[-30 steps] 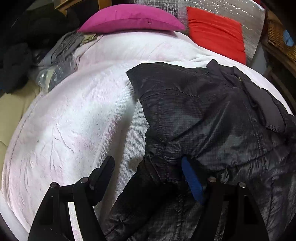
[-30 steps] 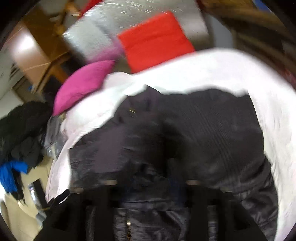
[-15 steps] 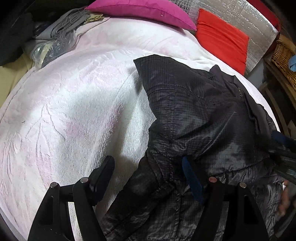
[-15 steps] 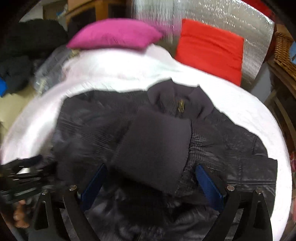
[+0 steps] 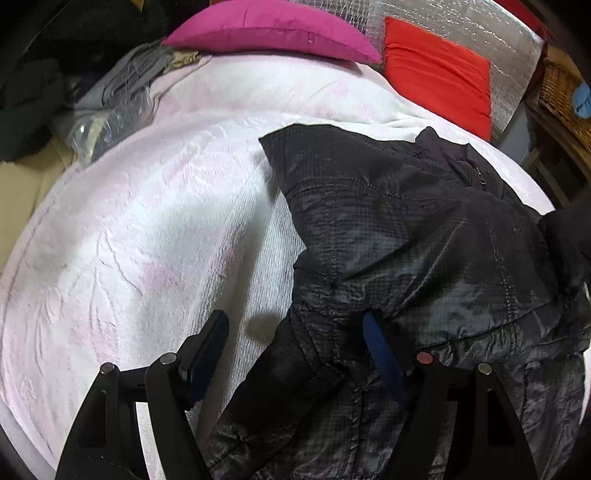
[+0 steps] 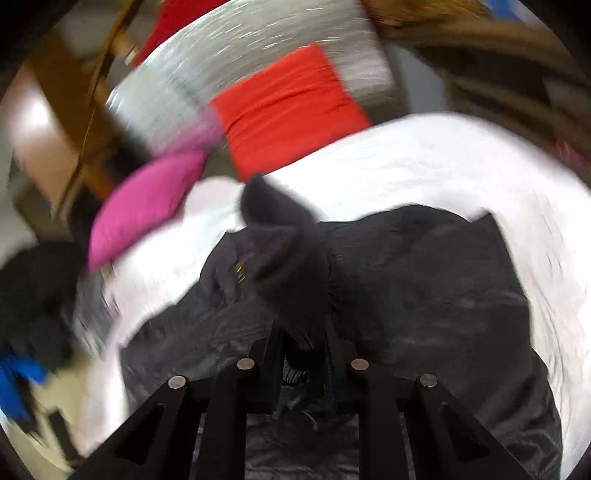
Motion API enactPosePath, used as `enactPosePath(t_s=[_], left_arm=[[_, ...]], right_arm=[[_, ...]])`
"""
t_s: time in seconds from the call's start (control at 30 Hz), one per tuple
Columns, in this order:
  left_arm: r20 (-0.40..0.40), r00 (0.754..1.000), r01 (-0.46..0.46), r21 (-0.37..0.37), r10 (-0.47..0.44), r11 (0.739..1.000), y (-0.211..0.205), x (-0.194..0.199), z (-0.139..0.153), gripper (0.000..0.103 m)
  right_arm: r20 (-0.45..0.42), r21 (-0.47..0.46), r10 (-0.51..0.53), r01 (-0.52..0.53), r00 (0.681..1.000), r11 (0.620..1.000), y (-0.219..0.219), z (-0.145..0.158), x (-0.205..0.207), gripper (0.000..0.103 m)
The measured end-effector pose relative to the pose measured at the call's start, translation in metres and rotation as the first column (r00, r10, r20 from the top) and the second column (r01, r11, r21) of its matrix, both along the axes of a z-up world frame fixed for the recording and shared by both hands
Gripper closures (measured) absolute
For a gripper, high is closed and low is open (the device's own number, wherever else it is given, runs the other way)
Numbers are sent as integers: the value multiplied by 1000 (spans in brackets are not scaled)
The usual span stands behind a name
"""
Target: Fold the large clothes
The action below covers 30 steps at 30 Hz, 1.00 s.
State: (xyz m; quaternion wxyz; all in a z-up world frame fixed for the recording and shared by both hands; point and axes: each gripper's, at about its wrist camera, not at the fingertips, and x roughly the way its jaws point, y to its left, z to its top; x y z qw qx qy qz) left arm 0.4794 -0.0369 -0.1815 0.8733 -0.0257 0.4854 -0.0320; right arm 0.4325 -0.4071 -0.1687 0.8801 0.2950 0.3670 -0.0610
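Left wrist view: black quilted shiny jacket (image 5: 406, 236) lies on the white textured bedspread (image 5: 147, 221) and fills the right and lower right of the frame. Left gripper (image 5: 295, 336) sits at bottom centre with its jaws wide apart. Its left finger (image 5: 207, 343) is over bare bedspread, and its blue-padded right finger (image 5: 380, 350) presses into a fold of the jacket, with the jacket's edge lying between the two. Nothing is clamped. The jacket's dark fleece collar with zip (image 5: 461, 166) is at upper right. A magenta pillow (image 5: 273, 29) sits top centre, and a red cushion (image 5: 439, 70) leans on a silver foil panel (image 5: 480, 33) at top right. A grey bundle of cloth and clear plastic (image 5: 114, 99) is at upper left, off the bedspread edge. A wicker basket (image 5: 565, 99) is at the far right edge.

Right wrist view: heavy motion blur. Right gripper (image 6: 301, 354) is at bottom centre with its jaws close together, and dark fabric of the jacket (image 6: 424, 277) is bunched between them. It looks clamped on that, though blur hides the pad contact. A dark matte flap of the jacket (image 6: 280, 236) stands up from the grip toward frame centre. The rest of the jacket spreads over the bedspread (image 6: 443, 155) at centre and right. The magenta pillow (image 6: 147, 199) is at left, and the red cushion (image 6: 288, 107) and foil panel (image 6: 229, 62) are at the top. Dark clothes with something blue (image 6: 22, 373) are at the lower left edge.
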Motion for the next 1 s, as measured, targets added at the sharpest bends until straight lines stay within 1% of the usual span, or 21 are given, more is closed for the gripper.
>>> enactPosePath(t_s=[0.1, 0.13, 0.23, 0.33, 0.43, 0.5, 0.6, 0.67, 0.73, 0.77, 0.8, 0.87, 0.9, 0.93, 0.97, 1.0], left_arm=[[26, 1000, -3, 30, 3, 1000, -5, -1, 4, 28], [38, 999, -3, 39, 2, 999, -7, -2, 6, 28], [53, 999, -4, 64, 0, 998, -10, -3, 8, 28], [76, 997, 8, 84, -15, 996, -10, -7, 11, 28], [102, 994, 26, 108, -37, 994, -12, -10, 15, 28], [110, 993, 39, 103, -50, 994, -10, -14, 16, 28], [104, 992, 55, 99, -66, 994, -12, -15, 16, 28], [81, 993, 75, 100, -83, 992, -15, -13, 10, 28], [65, 994, 83, 106, -90, 991, -17, -12, 6, 28], [67, 994, 83, 110, -90, 990, -18, -12, 6, 28], [71, 993, 83, 116, -92, 990, -19, -13, 6, 28], [78, 992, 85, 130, -95, 988, -21, -14, 6, 28], [81, 992, 85, 136, -97, 987, -22, -15, 6, 28], [85, 991, 87, 142, -99, 986, -23, -16, 6, 28], [90, 991, 89, 154, -104, 984, -25, -17, 6, 28], [97, 989, 91, 167, -108, 982, -26, -19, 5, 27]], right_arm=[[20, 145, -67, 64, 998, 987, -35, -15, -25, 84], [18, 177, -82, 78, 996, 981, -43, -18, -32, 84], [4, 246, -129, 125, 992, 961, -64, -38, -53, 84], [4, 304, -159, 150, 987, 941, -76, -50, -70, 84], [27, 338, -187, 168, 982, 926, -81, -54, -78, 84], [46, 341, -203, 176, 978, 924, -84, -49, -82, 84], [64, 304, -215, 186, 975, 934, -86, -44, -88, 84], [47, 296, -219, 196, 975, 935, -91, -47, -90, 84], [32, 329, -208, 186, 978, 926, -94, -53, -89, 83], [32, 356, -202, 178, 979, 917, -96, -55, -89, 81], [38, 411, -194, 162, 980, 897, -98, -58, -87, 80], [31, 471, -186, 150, 982, 869, -102, -62, -84, 62], [45, 499, -182, 136, 982, 856, -103, -64, -82, 37], [75, 519, -186, 121, 980, 846, -102, -64, -81, 30], [101, 515, -195, 117, 976, 849, -100, -62, -80, 28], [106, 495, -196, 119, 975, 860, -98, -60, -77, 27]])
